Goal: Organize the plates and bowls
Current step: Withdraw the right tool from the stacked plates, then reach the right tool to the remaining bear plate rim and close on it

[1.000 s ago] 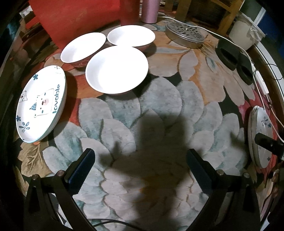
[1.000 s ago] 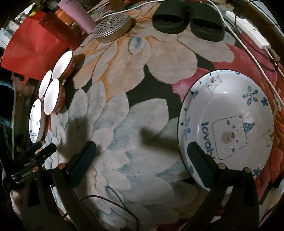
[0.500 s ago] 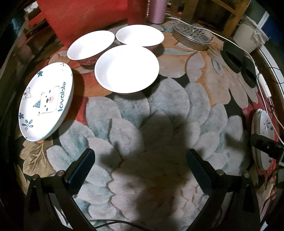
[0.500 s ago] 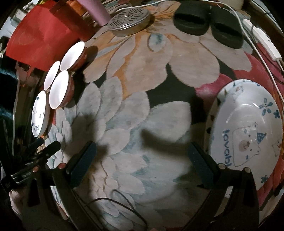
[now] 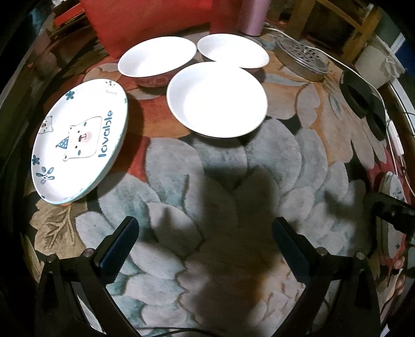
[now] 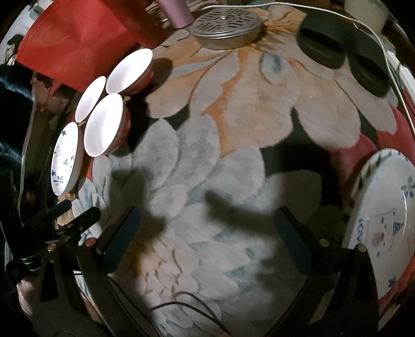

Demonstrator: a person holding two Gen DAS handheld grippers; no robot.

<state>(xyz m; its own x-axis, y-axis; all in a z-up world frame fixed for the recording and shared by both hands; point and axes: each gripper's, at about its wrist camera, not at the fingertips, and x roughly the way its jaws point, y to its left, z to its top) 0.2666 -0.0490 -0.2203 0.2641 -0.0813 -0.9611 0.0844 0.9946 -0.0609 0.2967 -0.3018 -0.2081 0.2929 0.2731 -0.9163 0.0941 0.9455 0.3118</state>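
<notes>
here the left gripper hangs over the rug with its fingers spread wide and nothing between them. the right gripper is the same, fingers wide apart and empty, above the pale petals of the rug.

ahead of the left gripper sits a white bowl, with two more bowls behind it, one to the left and one to the right, all three close together. just left of them lies a bear plate reading "lovable", its near edge tilted up a bit.

a second bear plate lies just right of the right gripper's fingers, well apart from the first.

farther back are a metal lid, black slippers, a pink cup and a white cable.
</notes>
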